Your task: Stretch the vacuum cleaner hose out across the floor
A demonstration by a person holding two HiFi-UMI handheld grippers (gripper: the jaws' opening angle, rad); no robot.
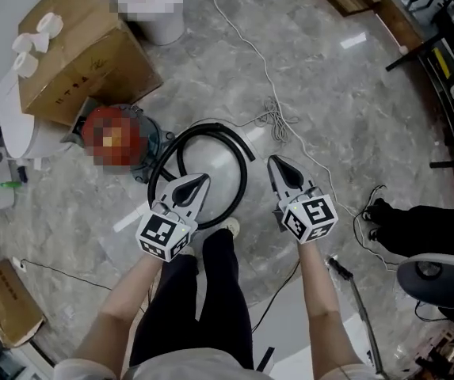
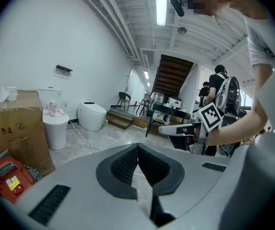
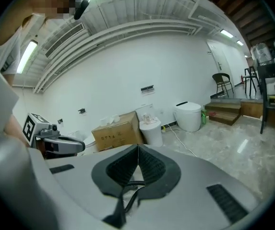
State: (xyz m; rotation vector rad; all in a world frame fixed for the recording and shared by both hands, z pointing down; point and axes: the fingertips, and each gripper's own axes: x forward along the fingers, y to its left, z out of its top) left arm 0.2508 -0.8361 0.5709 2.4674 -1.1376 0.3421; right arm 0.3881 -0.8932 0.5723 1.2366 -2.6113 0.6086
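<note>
The black vacuum hose (image 1: 165, 153) lies coiled in a loop on the marble floor, right in front of the person's feet. One end runs toward the red vacuum cleaner (image 1: 112, 137) at the loop's left, also seen low in the left gripper view as the red vacuum cleaner (image 2: 10, 178). My left gripper (image 1: 205, 178) hovers over the loop's near left side, shut and empty. My right gripper (image 1: 272, 160) hovers just right of the loop, shut with nothing held. In the right gripper view a bit of hose (image 3: 132, 183) shows below the closed jaws.
A cardboard box (image 1: 76, 50) and a white bin (image 1: 163, 22) stand at the back left. A thin white cable (image 1: 266, 77) snakes across the floor beyond the hose. Black shoes (image 1: 377, 212) and a grey device (image 1: 436, 279) lie to the right.
</note>
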